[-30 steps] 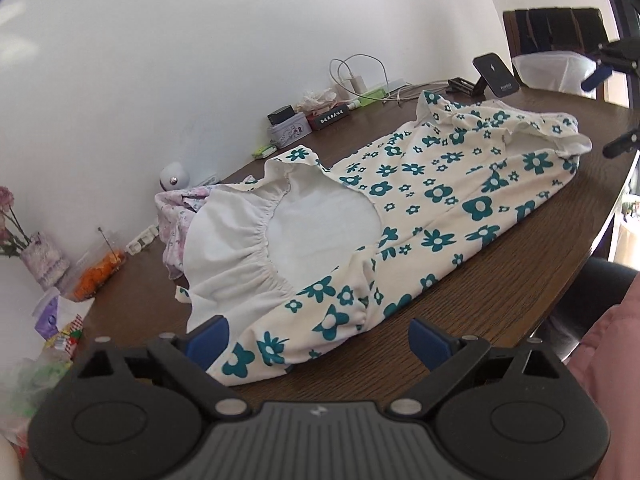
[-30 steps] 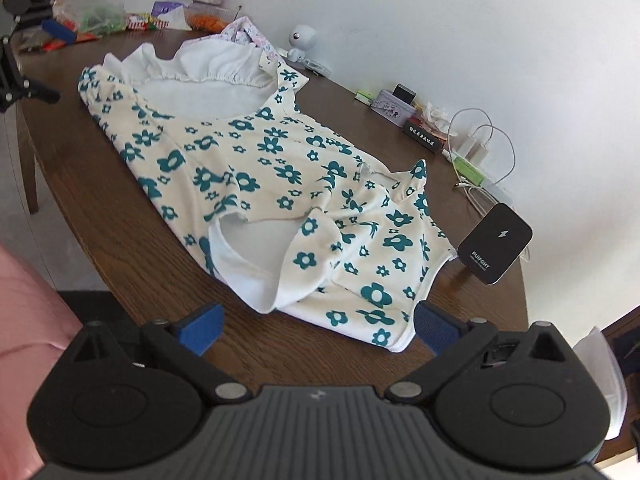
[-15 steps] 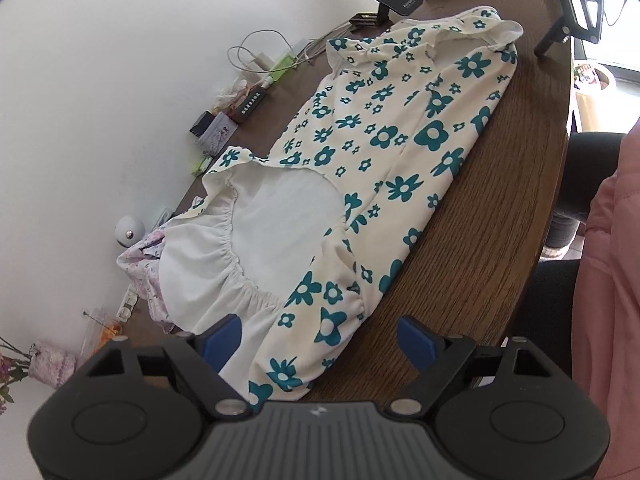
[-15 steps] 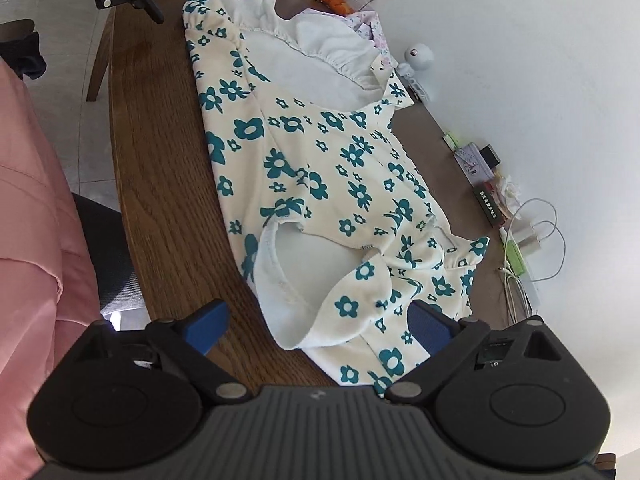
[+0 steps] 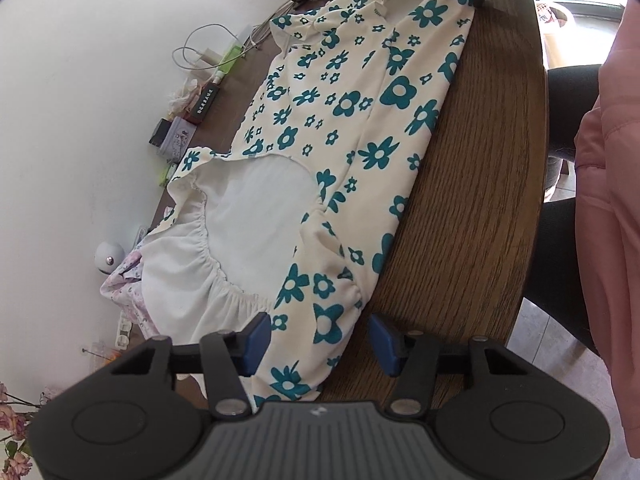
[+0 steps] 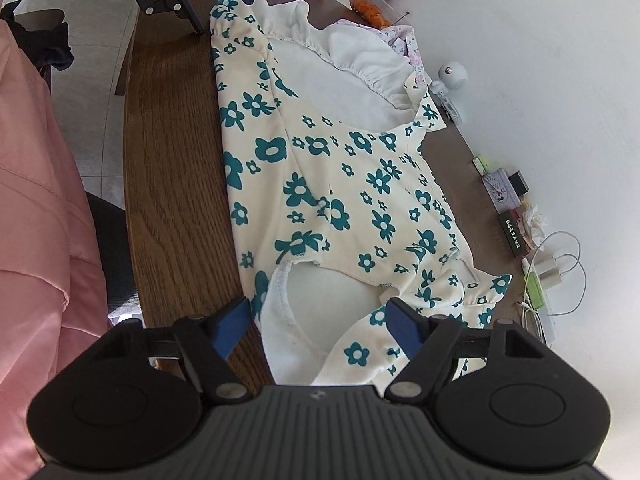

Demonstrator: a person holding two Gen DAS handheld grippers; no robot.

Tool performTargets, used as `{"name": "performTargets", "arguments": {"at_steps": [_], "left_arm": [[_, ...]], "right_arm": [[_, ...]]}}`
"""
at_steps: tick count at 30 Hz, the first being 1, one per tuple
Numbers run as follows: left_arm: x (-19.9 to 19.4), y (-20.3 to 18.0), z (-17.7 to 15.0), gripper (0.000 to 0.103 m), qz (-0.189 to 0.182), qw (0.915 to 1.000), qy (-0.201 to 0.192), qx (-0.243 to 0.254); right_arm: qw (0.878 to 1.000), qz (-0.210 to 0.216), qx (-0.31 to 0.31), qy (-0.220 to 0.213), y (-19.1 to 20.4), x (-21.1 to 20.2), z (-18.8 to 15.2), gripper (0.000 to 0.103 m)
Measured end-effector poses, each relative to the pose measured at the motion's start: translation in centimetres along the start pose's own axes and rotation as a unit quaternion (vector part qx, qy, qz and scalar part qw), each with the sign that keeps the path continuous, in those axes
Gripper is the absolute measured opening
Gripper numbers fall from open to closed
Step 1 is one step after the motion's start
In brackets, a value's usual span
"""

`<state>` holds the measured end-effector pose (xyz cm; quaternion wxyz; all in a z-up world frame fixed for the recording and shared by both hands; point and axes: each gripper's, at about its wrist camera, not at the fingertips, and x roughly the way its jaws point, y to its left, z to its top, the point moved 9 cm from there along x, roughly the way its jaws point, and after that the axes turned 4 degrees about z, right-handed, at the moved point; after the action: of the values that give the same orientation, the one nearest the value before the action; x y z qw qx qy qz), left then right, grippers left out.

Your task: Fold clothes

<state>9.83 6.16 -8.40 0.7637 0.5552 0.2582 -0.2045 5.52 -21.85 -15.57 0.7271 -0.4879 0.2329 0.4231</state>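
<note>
- The bench (image 5: 472, 184) is dark brown wood with a rounded edge; it stands against a white wall (image 5: 80, 80) and carries everything below.
- The dress (image 5: 360, 128), cream with teal flowers, lies spread flat along the bench, its near edge close to the bench's rim; its white gathered lining (image 5: 224, 248) shows at one end, and a white-edged opening (image 6: 320, 308) shows at the other.
- A person's pink sleeve (image 5: 608, 216) fills the side of the left wrist view, beyond the bench's rim.
- The left gripper (image 5: 318, 338) hovers at the lining end of the dress; its jaws stand apart, with flowered cloth lying between the blue pads (image 5: 256, 338); whether they touch it I cannot tell.
- The right gripper (image 6: 320, 322) sits at the other end; its jaws stand apart either side of the white-edged opening, nothing clamped.
- A pale floral cloth (image 5: 124, 288) lies bunched beside the lining.
- Near the wall: a white cable (image 6: 560, 264), a small printed box (image 6: 498, 192), and a round white gadget (image 6: 452, 74).
</note>
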Motion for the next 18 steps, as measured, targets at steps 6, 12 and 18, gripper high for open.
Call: {"name": "performTargets", "arguments": {"at_steps": [6, 12, 18], "left_arm": [[0.2, -0.1, 0.1, 0.043, -0.002, 1.0, -0.006, -0.002], [0.0, -1.3, 0.0, 0.006, -0.016, 0.9998, -0.01, 0.005], [-1.0, -2.1, -0.1, 0.002, -0.027, 0.9994, -0.019, 0.009]], "right_arm": [[0.999, 0.032, -0.006, 0.013, 0.5, 0.9, 0.2, 0.022], [0.998, 0.049, 0.007, 0.027, 0.7, 1.2, 0.4, 0.008], [0.998, 0.063, 0.005, 0.029, 0.8, 0.7, 0.3, 0.006]]}}
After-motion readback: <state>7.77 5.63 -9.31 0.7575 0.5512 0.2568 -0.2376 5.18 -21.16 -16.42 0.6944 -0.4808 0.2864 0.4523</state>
